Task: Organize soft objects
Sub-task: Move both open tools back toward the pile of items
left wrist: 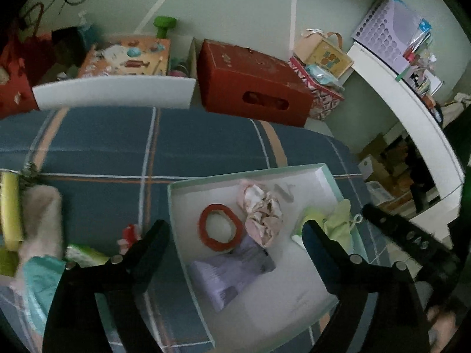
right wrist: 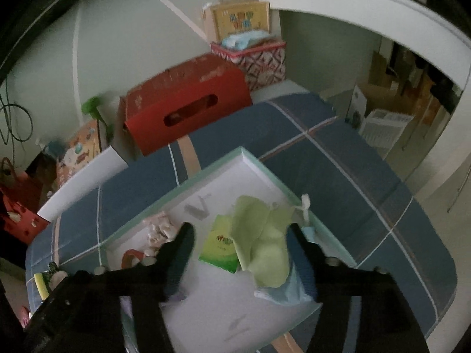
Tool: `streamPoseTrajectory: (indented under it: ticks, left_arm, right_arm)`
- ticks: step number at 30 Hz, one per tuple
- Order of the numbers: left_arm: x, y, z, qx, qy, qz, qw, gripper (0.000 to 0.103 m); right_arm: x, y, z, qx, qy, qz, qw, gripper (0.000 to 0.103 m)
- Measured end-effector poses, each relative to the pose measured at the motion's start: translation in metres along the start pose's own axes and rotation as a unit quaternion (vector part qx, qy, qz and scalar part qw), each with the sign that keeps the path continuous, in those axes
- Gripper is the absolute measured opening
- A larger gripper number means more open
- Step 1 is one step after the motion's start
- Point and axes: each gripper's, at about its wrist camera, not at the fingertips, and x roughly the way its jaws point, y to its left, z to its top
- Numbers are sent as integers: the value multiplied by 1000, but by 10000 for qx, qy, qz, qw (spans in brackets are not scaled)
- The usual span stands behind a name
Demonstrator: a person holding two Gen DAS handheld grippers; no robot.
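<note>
Nearest the lens in the left wrist view, the left gripper point(left wrist: 235, 232) stands with its jaws wide, nothing between the pads; its base is cut off by the bottom edge. Below the gap lies a shallow white box point(left wrist: 188, 264) with a pale green rim, sitting on a blue checked cover point(left wrist: 117, 141). Inside the box are a red ring point(left wrist: 220, 231), a crumpled pink cloth point(left wrist: 262, 211), a folded lilac cloth point(left wrist: 226, 273) partly in shadow, and a light green cloth point(left wrist: 338, 220) half hidden behind the gripper's right finger. A second black gripper edges in at the right of this view, blurred.

In the right wrist view the right gripper point(right wrist: 240, 232) also stands open, and its pads press on nothing. The light green cloth point(right wrist: 265, 235) lies between and beneath its fingers in the box's point(right wrist: 206, 173) near corner, draped over a pale blue bag point(right wrist: 290, 291) and touching a green packet point(right wrist: 220, 250). Whether the right finger touches the cloth cannot be told. The pink cloth point(right wrist: 159, 229) and red ring point(right wrist: 132, 257) are mostly hidden behind the left finger.

At the left edge of the left wrist view a heap of soft things point(left wrist: 41, 223) lies on the cover outside the box: a yellow piece, a pale pink cloth and something teal, all blurred and cut off.

Beyond the cover stand a red cardboard box point(left wrist: 253, 82) with a handle slot, whose contents are too dim to make out, and a patterned basket point(right wrist: 259, 58) holding pale blue fabric.
</note>
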Motion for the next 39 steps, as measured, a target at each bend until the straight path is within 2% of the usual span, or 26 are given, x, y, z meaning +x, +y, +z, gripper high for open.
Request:
streamPoseTrajectory:
  ticks: [5,7,9,12,18,23,30,36,39]
  left_arm:
    - [-13,2,0,11,-67,329,9994,92]
    - [-19,6,0,-26,-69,370,9993,92]
    - [-25,11,-2,-74,-105,448,9989,92]
    - [-36,20,-4,-157,-175,589,9980,99]
    - [-63,44,-12,-405,-318,651,9965,99]
    - [-91,75,-19,-656,-524,808,9932,99]
    - [-119,134,-38,-1058,-712,1568,9794,99]
    - [-123,185,-61,-1734,-530,1707,9685,99]
    - [-124,202,-70,-2024,-484,1618,9646,99]
  right_arm:
    - [-21,5,3,-89,-265,-77,9996,98]
    - [-23,7,2,-135,-272,-113,9995,102]
    - [-21,9,1,-176,-218,-127,9995,102]
    - [-20,13,-3,-236,-148,-142,9995,102]
    - [-28,29,-19,-386,-148,-111,9991,103]
    - [-31,50,-33,-524,-94,107,9985,103]
    - [-36,87,-57,-881,-11,445,9951,103]
    - [-32,118,-81,-1207,211,683,9901,103]
    - [-27,130,-96,-1354,388,837,9865,103]
